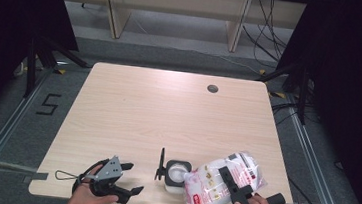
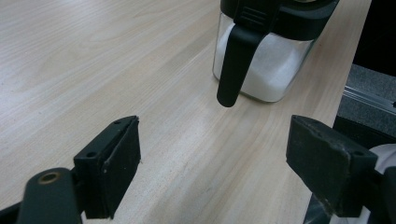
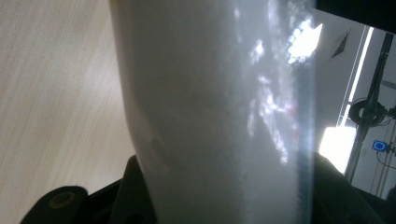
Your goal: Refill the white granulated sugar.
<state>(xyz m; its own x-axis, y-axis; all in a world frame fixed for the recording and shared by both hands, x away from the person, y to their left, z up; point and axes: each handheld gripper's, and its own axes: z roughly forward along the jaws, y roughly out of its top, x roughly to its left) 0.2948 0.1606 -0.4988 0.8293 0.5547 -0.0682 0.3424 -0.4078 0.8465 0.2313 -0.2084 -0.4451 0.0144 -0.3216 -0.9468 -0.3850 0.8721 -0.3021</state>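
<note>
A square glass jar (image 1: 177,174) of white powder stands near the table's front edge, its black lid flap (image 1: 161,165) tipped up on its left side. My left gripper (image 1: 132,178) lies left of it, open, with nothing between its jaws. In the left gripper view the jar (image 2: 271,70) and its hanging black flap (image 2: 233,65) sit just beyond the left gripper (image 2: 215,163). My right gripper (image 1: 228,179) is shut on a clear plastic bag (image 1: 211,185) of white powder with red print, held tilted right beside the jar. The bag (image 3: 210,112) shows close up between the jaws.
The light wooden table (image 1: 168,111) has a round cable hole (image 1: 213,88) at the back right. Black curtains stand on both sides, and cables lie on the floor behind. The jar and bag are close to the front edge.
</note>
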